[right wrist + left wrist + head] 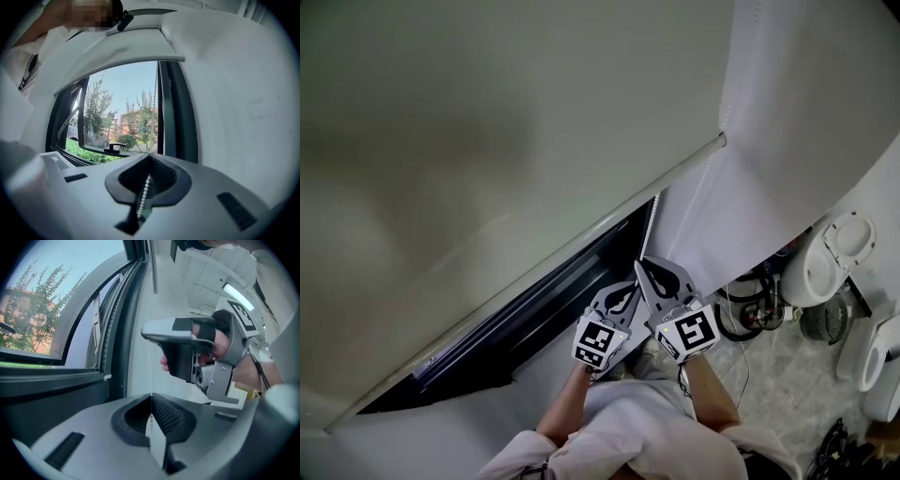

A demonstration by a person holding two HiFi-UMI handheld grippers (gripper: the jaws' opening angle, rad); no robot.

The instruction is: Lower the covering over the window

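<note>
Head view: roller blind [487, 122] fills upper left of frame, its bottom bar [581, 225] running diagonally from lower left to upper right. Dark strip of window [553, 300] is uncovered just below the bar. Bead chain [651, 220] hangs as a thin line at the window's right edge, centre frame. Left gripper [628, 286] and right gripper [645, 264] sit side by side at lower centre, both pointing up toward the chain, right one a bit higher in frame. Person's arms come in from the bottom edge. White fixtures [825, 262] and cables [750, 309] lie on the floor [778, 375] at right.

Left gripper view: jaws together, clamped on the bead chain, which runs straight up from the pinch at centre. Right gripper shows at centre right, held by a hand [220, 341]. Window frame and trees [42, 301] at left.

Right gripper view: jaws together, clamped on the bead chain; beads show in the slot at lower centre. Blind covers the top of the opening, lower edge across upper centre. Below it the glass is bare: trees, a building [133, 124], a window handle [112, 147] at centre left.
</note>
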